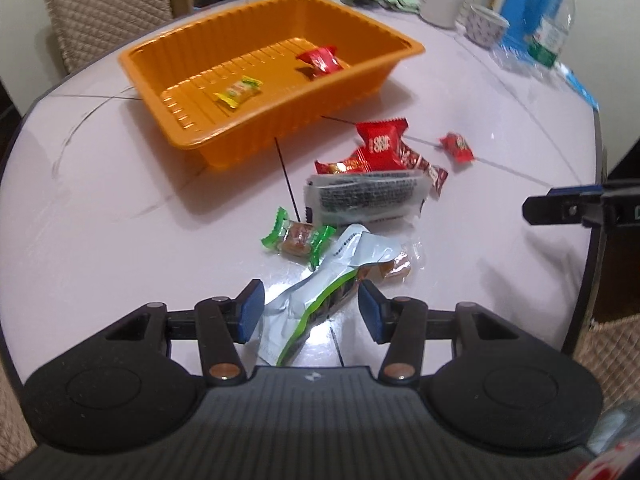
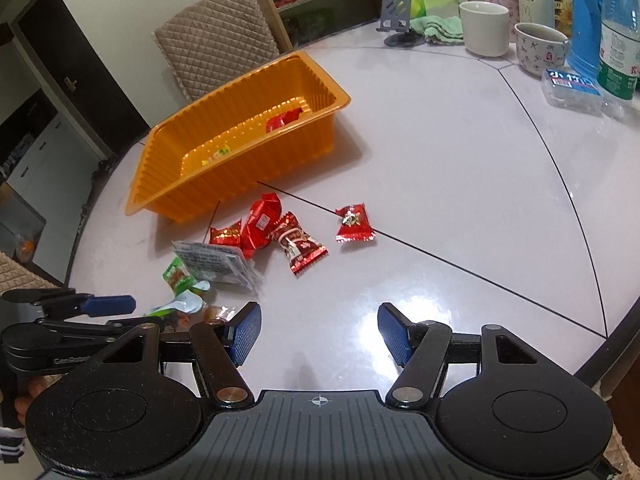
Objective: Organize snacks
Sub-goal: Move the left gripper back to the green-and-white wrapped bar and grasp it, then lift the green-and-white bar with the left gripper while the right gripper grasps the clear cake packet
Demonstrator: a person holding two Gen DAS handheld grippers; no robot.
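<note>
An orange tray [image 1: 256, 136] [image 2: 240, 184] holds a yellow candy [image 1: 238, 92] and a red packet [image 1: 320, 60]. In front of it lies a pile of snacks: red packets [image 1: 380, 146] [image 2: 260, 226], a lone red candy [image 1: 458, 147] [image 2: 354, 224], a grey printed packet [image 1: 364, 196] [image 2: 212, 260], a green-ended candy [image 1: 298, 238]. My left gripper [image 1: 311, 312] is open, its pads either side of a silver and green wrapper [image 1: 316, 300], not touching. My right gripper [image 2: 318, 334] is open and empty over bare table.
The round white table [image 2: 440, 160] carries cups [image 2: 484, 28], a water bottle [image 2: 618, 40], a small clear box [image 2: 572, 88] and a phone stand [image 2: 400, 20] at the back. A quilted chair [image 2: 212, 48] stands behind the tray. The table edge runs at the right.
</note>
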